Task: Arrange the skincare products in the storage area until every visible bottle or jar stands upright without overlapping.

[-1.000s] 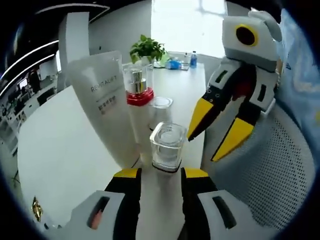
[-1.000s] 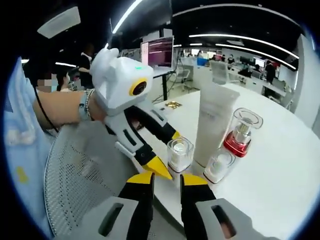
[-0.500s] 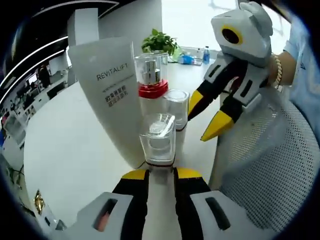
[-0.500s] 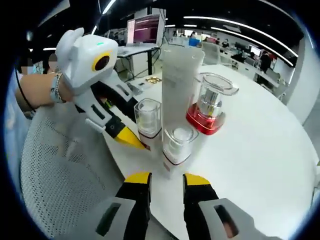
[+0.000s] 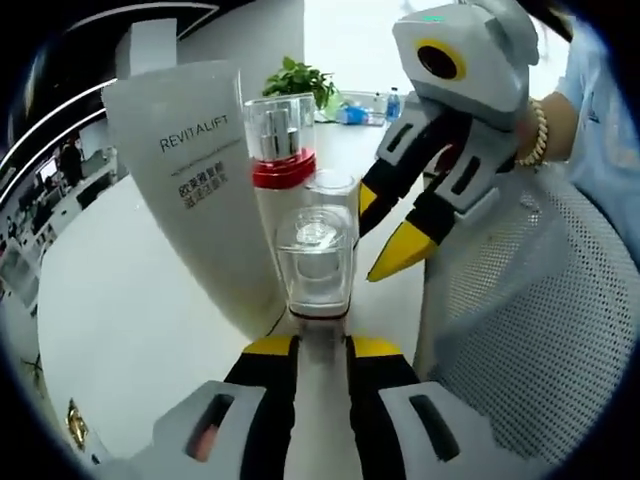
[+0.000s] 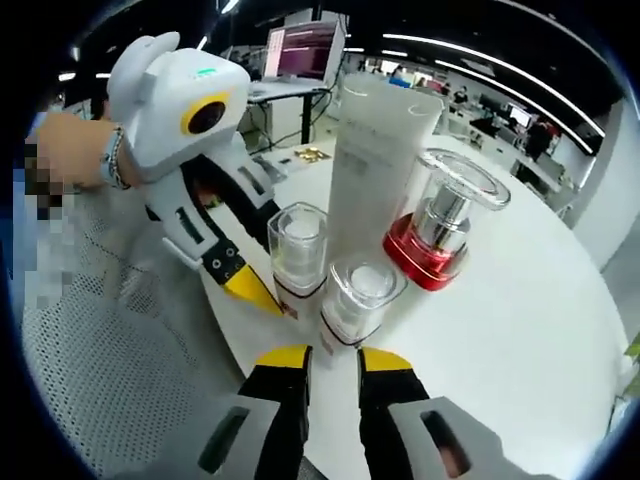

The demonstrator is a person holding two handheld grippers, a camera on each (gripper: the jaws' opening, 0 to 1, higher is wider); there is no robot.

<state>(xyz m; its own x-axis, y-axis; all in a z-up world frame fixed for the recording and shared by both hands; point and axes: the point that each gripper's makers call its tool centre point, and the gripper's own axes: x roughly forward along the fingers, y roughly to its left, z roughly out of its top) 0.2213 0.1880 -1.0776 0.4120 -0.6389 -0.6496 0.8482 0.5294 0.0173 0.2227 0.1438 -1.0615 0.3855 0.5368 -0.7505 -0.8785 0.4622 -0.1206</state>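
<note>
White desk (image 6: 520, 300): all four products stand upright near its edge, no overlap.
Tube (image 6: 375, 170): tall, white, at the back, "REVITALIFT" readable in the left gripper view.
Red pump (image 6: 440, 235): just beside the tube.
Jars: two clear ones in front, near jar (image 5: 315, 262) and far jar (image 6: 358, 298).
Left claw (image 5: 320, 345): narrow gap, right at the near jar's base, can't tell if it's gripping.
Right claw (image 6: 320, 355): same deal at the far jar.

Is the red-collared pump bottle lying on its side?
No. In the right gripper view the red-collared pump bottle stands upright on the white table.
</note>
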